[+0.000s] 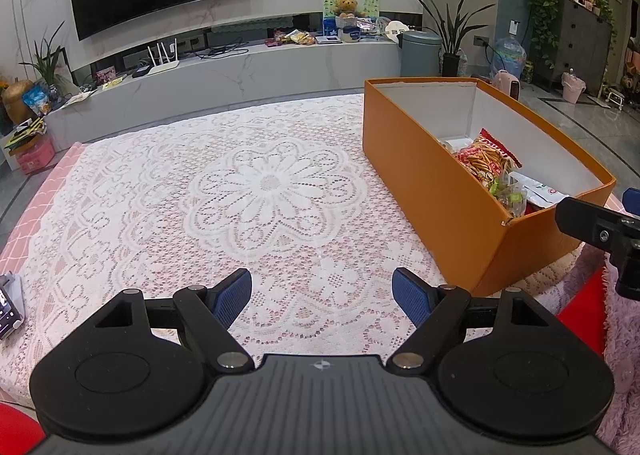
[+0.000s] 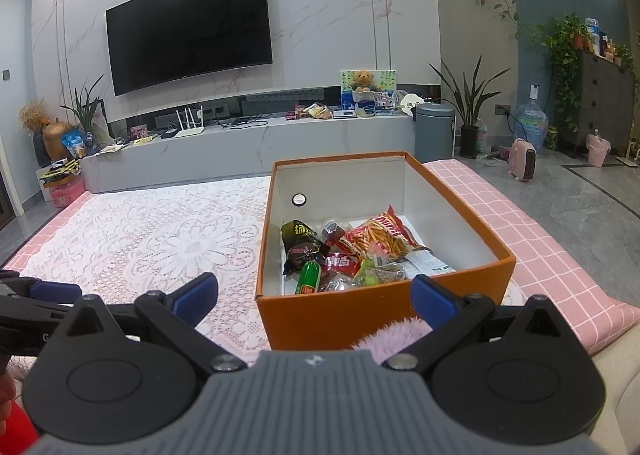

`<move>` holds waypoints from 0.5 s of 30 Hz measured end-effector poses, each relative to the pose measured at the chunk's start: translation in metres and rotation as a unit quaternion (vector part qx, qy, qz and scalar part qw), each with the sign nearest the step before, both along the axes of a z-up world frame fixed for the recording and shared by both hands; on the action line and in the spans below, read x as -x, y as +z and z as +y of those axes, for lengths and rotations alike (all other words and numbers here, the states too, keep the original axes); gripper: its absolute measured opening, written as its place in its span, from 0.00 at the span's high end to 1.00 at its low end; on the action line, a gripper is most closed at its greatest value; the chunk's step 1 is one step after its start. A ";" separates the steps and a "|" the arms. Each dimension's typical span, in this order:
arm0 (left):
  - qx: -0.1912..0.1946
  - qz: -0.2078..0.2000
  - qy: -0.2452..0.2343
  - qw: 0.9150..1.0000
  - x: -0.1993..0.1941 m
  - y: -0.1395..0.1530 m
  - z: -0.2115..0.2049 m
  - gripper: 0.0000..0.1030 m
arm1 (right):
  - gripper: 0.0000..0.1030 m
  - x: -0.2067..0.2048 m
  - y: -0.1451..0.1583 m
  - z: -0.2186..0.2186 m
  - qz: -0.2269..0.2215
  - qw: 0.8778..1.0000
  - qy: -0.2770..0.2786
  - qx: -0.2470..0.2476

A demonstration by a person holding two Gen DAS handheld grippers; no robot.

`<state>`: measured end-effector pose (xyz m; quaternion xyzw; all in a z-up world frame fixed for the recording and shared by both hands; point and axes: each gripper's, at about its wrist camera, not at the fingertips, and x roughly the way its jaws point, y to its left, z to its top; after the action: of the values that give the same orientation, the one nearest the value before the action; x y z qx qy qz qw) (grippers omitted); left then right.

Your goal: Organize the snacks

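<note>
A: Both claws, left gripper (image 1: 322, 297) and right gripper (image 2: 314, 297), gape empty; snacks (image 2: 352, 251) sit mid-frame inside the orange box (image 2: 340, 315).

B: Risk: a careless reach could clip the cardboard rim, shoving it.

Snacks (image 2: 352, 251) in the box (image 2: 340, 319) — box on the table's (image 1: 160, 207) right.

The left gripper (image 1: 322, 295) points forward, level, its blue-padded fingers (image 1: 232, 297) spread wide and holding nothing. The right gripper (image 2: 316, 293) sits just beside it, seemingly slightly ahead, fingers likewise parted and unloaded.
</note>
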<state>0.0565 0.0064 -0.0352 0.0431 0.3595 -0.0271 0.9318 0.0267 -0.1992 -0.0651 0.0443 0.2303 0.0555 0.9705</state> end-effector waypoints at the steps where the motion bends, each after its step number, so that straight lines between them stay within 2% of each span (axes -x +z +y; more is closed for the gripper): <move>1: 0.000 0.000 0.001 1.000 0.000 0.000 0.000 0.09 | 0.03 0.000 0.000 0.000 0.000 1.000 0.000 0.000; 15: 0.000 -0.001 0.002 1.000 0.001 0.001 0.000 0.09 | 0.03 0.000 0.000 0.000 0.000 1.000 0.000 0.000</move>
<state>0.0557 0.0069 -0.0344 0.0427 0.3584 -0.0249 0.9323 0.0267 -0.1990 -0.0649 0.0439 0.2306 0.0555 0.9705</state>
